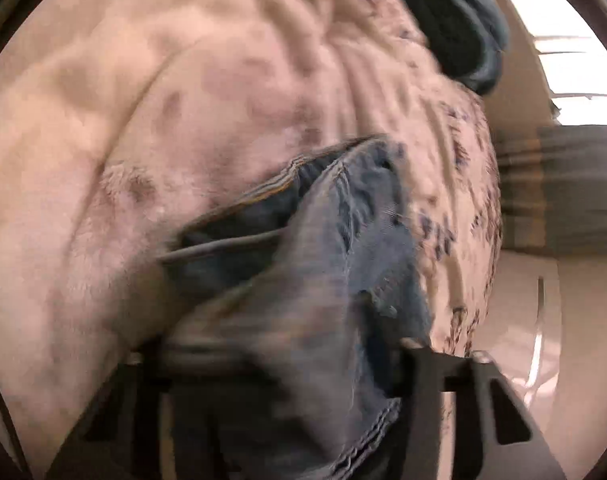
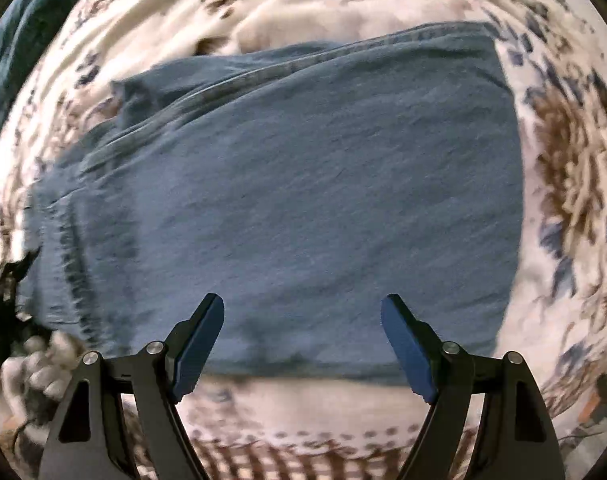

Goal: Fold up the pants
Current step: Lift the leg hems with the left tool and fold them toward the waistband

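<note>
The left hand-held gripper [image 1: 287,364] is pinching a bunched edge of the faded blue denim pants [image 1: 335,248], its black fingers buried in the cloth, probably so that end can be lifted for a fold. The right hand-held gripper [image 2: 303,344] hangs with its blue-padded fingers [image 2: 199,344] spread and empty, pointing down over the pants [image 2: 295,184]. They lie flat on a bed under a cream fleece blanket with blue and brown flowers [image 2: 563,184], a soft surface for smoothing.
</note>
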### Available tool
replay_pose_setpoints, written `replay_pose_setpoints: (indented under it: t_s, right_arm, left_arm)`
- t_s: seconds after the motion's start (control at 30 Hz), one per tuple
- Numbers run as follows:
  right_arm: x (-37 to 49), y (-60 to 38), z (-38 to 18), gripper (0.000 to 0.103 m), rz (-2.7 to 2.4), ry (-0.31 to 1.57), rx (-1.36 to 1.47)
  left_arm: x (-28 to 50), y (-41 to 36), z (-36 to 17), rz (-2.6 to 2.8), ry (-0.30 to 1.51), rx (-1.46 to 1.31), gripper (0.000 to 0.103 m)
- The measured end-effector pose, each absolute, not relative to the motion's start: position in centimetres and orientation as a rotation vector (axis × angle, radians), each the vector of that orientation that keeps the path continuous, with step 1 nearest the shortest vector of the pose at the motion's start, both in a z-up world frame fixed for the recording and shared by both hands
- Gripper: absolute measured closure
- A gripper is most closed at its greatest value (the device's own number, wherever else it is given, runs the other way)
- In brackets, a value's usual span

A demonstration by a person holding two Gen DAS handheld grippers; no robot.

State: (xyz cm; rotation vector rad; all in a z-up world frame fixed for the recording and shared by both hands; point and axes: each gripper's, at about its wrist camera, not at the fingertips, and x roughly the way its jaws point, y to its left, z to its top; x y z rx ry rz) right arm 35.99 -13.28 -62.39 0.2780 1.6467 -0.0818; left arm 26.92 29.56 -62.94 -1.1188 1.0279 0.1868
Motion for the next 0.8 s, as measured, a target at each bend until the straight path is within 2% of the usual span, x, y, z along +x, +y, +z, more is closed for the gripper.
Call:
replay_pose_setpoints:
  t_s: [0.13,0.43,0.6,0.8]
  right_arm:
    - [37.0,-13.2,-62.8,0.02,-0.116,1.623,0.162]
    - [38.4,-14.0,-62.9,0.02,-0.08,1.594,0.127]
    - [38.3,-17.0,-61.7,0.02,-0.066,1.576,0.21]
    - [35.7,-25.9,-59.7,0.02,-0.183,1.522,0.345]
  left_arm:
    - [27.6,26.7,-58.8,0.171,1.012,-0.956,0.077]
    - [28.8,17.0,-49.5,0.031,0.955,-0.595,0.08]
    - [30.0,9.7,-47.0,-0.083,0.946,-0.445,0.08]
    - [30.3,-2.3,-46.7,-0.297,0.972,-0.26,0.081]
